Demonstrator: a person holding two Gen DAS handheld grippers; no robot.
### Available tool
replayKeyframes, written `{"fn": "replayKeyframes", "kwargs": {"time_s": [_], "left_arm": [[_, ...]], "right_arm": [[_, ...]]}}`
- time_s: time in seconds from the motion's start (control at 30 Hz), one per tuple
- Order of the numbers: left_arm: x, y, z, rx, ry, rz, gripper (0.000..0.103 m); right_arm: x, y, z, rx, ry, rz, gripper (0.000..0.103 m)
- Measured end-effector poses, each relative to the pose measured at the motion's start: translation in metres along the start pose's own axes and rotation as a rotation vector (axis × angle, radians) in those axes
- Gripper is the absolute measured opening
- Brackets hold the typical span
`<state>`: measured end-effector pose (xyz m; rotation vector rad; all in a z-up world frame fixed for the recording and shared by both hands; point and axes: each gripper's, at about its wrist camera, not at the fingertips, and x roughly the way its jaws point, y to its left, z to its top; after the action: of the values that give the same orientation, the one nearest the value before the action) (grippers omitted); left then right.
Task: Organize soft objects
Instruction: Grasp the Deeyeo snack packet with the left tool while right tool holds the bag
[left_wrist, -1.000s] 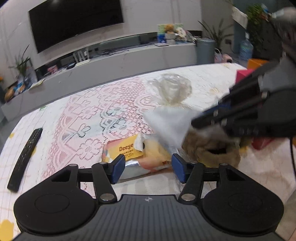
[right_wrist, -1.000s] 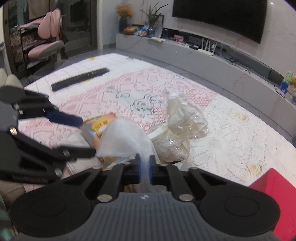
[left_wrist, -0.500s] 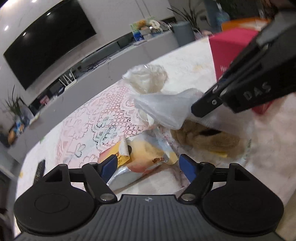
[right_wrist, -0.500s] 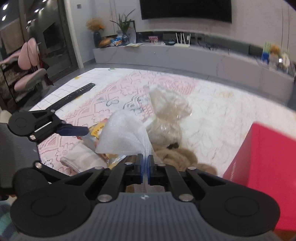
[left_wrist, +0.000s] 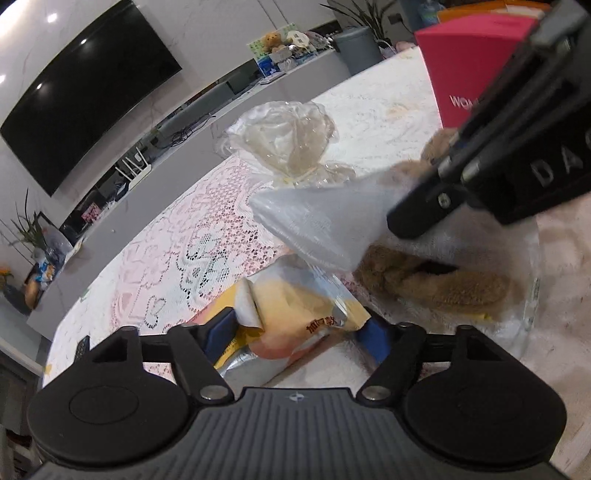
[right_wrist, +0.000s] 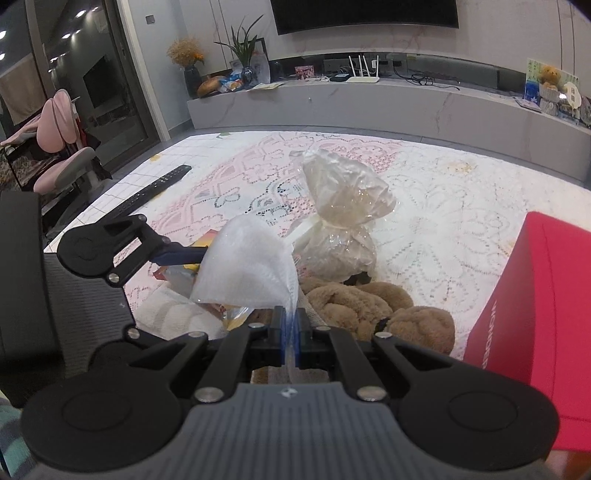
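Note:
My right gripper (right_wrist: 291, 339) is shut on a thin white plastic bag (right_wrist: 247, 269), held up above the table; the bag also shows in the left wrist view (left_wrist: 325, 225). My left gripper (left_wrist: 299, 332) is open, its blue pads on either side of a yellow snack packet (left_wrist: 291, 306) lying on the table. A brown plush toy (left_wrist: 436, 284) lies right of the packet, under the right gripper; it also shows in the right wrist view (right_wrist: 369, 306). A tied clear plastic bag (right_wrist: 343, 218) stands behind the plush.
A red box (right_wrist: 535, 314) stands at the right, also visible in the left wrist view (left_wrist: 472, 62). A black remote (right_wrist: 151, 195) lies at the far left of the lace tablecloth (right_wrist: 443, 206). A folded white cloth (right_wrist: 173, 314) lies beside the packet.
My left gripper moved forward and lower, so its pads now flank the snack packet. My right gripper swung right with the white bag still in it; the plush and red box came into view.

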<state>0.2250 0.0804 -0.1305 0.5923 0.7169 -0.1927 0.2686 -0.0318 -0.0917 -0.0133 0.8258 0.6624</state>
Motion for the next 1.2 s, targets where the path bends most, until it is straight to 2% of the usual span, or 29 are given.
{"fn": "replayKeyframes", "kwargs": {"time_s": [0.13,0.17,0.3,0.4,0.43,0.57,0.67,0.87,0.97,1.2], "left_arm": [[-0.006,0.017,-0.001,-0.133,-0.017,-0.057,0.062],[-0.007,0.019,-0.001,-0.147,-0.02,-0.061,0.059],[-0.014,0.017,0.001,-0.152,-0.037,-0.071,0.034],[-0.015,0.026,0.0,-0.233,-0.026,-0.125,0.031],[-0.015,0.032,-0.001,-0.28,-0.023,-0.147,0.025],[-0.02,0.06,-0.008,-0.469,-0.035,-0.207,0.019],[-0.028,0.068,-0.008,-0.531,-0.066,-0.194,0.015],[-0.051,0.063,-0.002,-0.484,-0.104,-0.138,0.011],[-0.066,0.059,0.001,-0.456,-0.133,-0.087,0.01],[-0.096,0.049,0.002,-0.473,-0.198,-0.007,0.009]], "right_arm": [[0.003,-0.004,-0.001,0.023,0.005,0.013,0.001],[0.003,-0.005,-0.002,0.028,0.005,0.019,0.001],[0.004,-0.006,-0.006,0.045,0.011,0.037,0.001],[0.004,-0.008,-0.006,0.051,0.011,0.041,0.001],[0.004,-0.007,-0.006,0.05,0.011,0.041,0.001],[0.004,-0.007,-0.006,0.049,0.009,0.041,0.001],[0.005,-0.007,-0.006,0.048,0.008,0.038,0.001],[0.0,-0.003,-0.005,0.041,-0.012,0.018,0.001],[-0.009,-0.003,-0.001,0.04,-0.039,0.0,0.001],[-0.038,0.007,0.008,-0.03,-0.121,-0.046,0.001]]}}
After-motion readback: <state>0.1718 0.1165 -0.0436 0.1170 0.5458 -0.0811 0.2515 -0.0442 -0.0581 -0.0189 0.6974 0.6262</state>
